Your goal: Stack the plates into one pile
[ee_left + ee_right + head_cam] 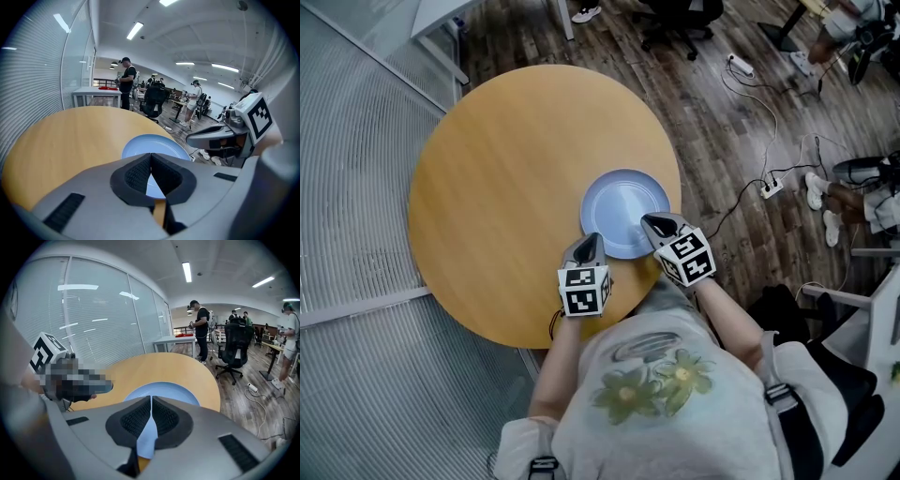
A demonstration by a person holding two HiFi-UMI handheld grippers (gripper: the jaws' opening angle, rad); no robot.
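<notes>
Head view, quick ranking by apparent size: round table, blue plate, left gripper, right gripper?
1. Round table.
2. Blue plate.
3. Left gripper and right gripper: they look about alike, and both sit nearer the camera, so unranked.

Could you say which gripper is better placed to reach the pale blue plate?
Probably right: the right gripper reaches further over the pale blue round plate; the left gripper only nears its edge.

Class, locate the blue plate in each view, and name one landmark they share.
Head view: blue plate right of centre, by the right edge of the round table.
Left gripper view: lower middle, just above the jaws.
Right gripper view: lower middle, just above the jaws.
Shared landmark: the round table.
</notes>
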